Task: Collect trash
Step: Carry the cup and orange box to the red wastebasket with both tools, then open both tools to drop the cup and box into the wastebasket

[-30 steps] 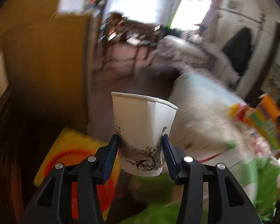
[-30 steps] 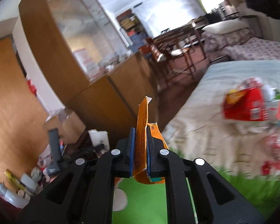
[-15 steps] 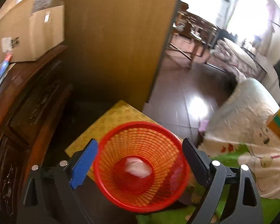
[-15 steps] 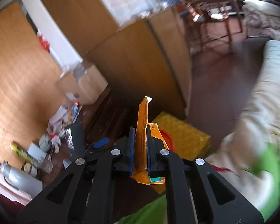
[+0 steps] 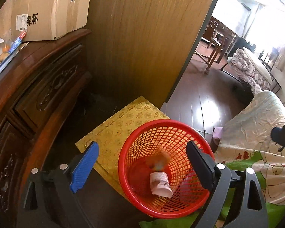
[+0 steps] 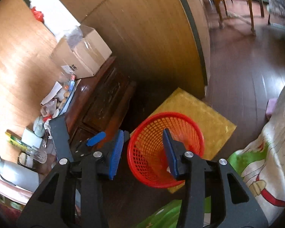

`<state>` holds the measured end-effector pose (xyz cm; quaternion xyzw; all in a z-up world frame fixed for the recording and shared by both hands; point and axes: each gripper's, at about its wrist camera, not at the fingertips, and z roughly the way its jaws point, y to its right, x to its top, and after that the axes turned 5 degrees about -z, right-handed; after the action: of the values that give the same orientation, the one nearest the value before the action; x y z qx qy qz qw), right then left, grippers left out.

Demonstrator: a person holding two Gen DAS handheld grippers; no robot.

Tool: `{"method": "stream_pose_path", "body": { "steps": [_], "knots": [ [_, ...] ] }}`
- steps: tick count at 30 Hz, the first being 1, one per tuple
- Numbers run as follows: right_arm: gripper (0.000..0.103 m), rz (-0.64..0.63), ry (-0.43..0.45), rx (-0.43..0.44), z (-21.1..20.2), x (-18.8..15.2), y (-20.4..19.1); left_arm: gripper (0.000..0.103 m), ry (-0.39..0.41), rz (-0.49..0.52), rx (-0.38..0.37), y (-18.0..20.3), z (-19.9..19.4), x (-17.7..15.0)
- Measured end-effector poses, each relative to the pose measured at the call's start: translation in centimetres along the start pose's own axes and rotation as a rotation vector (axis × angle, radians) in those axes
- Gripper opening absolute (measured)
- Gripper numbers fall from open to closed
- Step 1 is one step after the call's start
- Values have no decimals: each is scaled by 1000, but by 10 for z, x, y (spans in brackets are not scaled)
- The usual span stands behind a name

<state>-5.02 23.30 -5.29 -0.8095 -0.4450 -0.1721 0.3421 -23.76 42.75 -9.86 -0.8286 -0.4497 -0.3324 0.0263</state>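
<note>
Above the red basket [image 5: 180,131], left tongs [image 5: 142,166] wide and empty, right tongs [image 6: 142,152] opening, empty, paper cup [image 5: 160,184] inside.

Cardboard box [image 5: 47,13] atop carved wooden cabinet [image 5: 34,87]

Left wrist view: a blurred orange-and-pale smear [image 5: 157,160] hangs inside the red basket [image 5: 142,125], too smeared to identify. The basket's near rim is partly covered by the left gripper [image 5: 142,167], whose arms run off the bottom edge. A dark shape [image 5: 284,136] is cut by the right edge. Right wrist view: the basket's floor [image 6: 152,169] is masked by the right gripper [image 6: 142,150]; its contents cannot be told. Small items on the cabinet [image 6: 53,102] are too small to name. Chairs [image 6: 235,1] at top are motion-blurred.
</note>
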Motion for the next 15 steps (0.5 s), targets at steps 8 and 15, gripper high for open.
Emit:
{"method": "stream_pose_path", "body": {
  "steps": [8, 15],
  "knots": [
    [61, 19, 104, -43, -33, -7, 4, 91, 31, 5, -65, 16, -22, 6],
    [68, 97, 178, -48, -64, -16, 19, 91, 96, 72, -91, 42, -64, 11]
  ]
}}
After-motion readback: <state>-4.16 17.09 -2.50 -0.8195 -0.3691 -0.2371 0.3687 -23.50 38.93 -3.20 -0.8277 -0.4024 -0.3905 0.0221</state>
